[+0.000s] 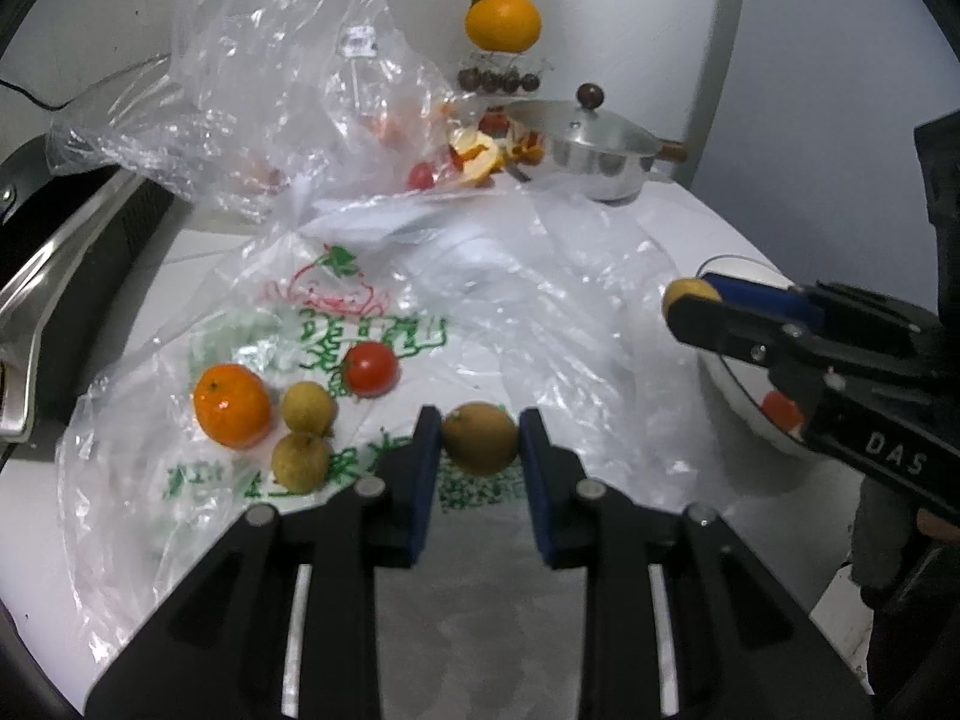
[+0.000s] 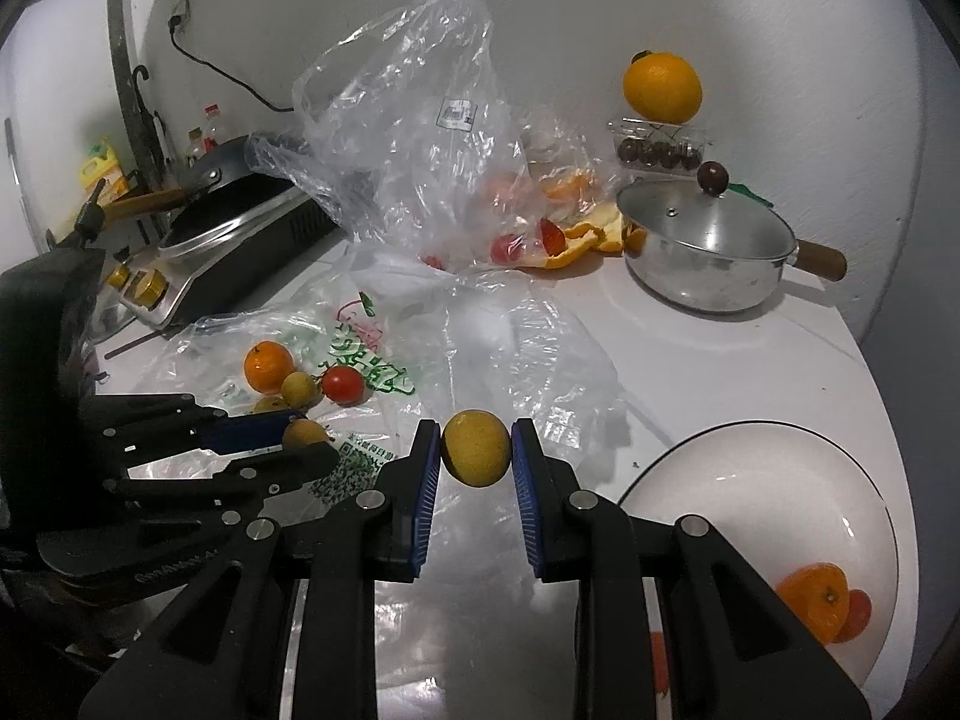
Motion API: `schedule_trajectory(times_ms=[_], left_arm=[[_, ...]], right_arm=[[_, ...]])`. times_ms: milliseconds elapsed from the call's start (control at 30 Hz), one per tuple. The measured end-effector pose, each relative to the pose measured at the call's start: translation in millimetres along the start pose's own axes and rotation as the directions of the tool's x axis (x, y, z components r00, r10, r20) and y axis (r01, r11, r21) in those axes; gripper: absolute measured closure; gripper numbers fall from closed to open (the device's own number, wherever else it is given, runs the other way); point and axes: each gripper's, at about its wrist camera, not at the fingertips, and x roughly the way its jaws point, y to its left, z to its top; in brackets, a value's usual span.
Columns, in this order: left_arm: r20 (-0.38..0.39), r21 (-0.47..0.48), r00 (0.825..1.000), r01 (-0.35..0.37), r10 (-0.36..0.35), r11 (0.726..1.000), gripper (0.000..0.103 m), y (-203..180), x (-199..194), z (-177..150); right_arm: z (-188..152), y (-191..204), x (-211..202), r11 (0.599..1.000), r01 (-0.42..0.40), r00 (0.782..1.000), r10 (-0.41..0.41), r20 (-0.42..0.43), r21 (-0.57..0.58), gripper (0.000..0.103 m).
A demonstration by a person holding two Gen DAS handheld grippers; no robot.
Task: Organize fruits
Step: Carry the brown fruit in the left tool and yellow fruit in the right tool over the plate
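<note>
Over printed bag [image 1: 372,336] | left fingers [image 1: 423,456] grip longan [image 1: 480,438] | right fingers [image 2: 427,468] grip yellow fruit [image 2: 476,447] | plate [image 2: 750,480] cut off

You see a white table [image 2: 750,330]. On it lie a flat plastic bag [image 2: 480,336], a shiny pot [image 2: 708,252], a white plate [image 2: 780,480] and a stove [image 2: 228,240].

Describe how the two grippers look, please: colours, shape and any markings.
Both the left gripper and the right gripper are black angular plastic frames with silver round pivot pins. Their fingers carry ribbed blue pads. White letters "DAS" mark the right gripper's side. No cables show.
</note>
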Motion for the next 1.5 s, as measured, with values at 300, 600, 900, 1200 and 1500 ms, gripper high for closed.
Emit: schedule_trajectory(times_ms=[300,600,900,1200,1500], left_arm=[[0.021,0.024,1.0,0.014,-0.015,1.0,0.076,-19,-13,0],[0.03,0.059,0.999,0.03,-0.031,0.998,0.076,-42,-16,1],[0.023,0.099,0.999,0.035,-0.037,0.994,0.076,-72,-13,3],[0.014,0.131,0.999,0.042,-0.045,0.99,0.076,-100,-6,10],[0.018,0.174,0.997,0.074,-0.078,0.982,0.076,-132,2,17]], right_arm=[[-8,-7,-18,1.0,0.021,1.0,-0.022,0.021,0.012,0.077],[-19,-26,-33,0.998,0.041,0.998,-0.043,0.037,0.04,0.077],[-32,-52,-47,0.995,0.064,0.996,-0.069,0.051,0.08,0.077],[-43,-81,-61,0.989,0.085,0.994,-0.093,0.063,0.124,0.077],[-52,-111,-74,0.98,0.112,0.989,-0.127,0.079,0.166,0.077]])
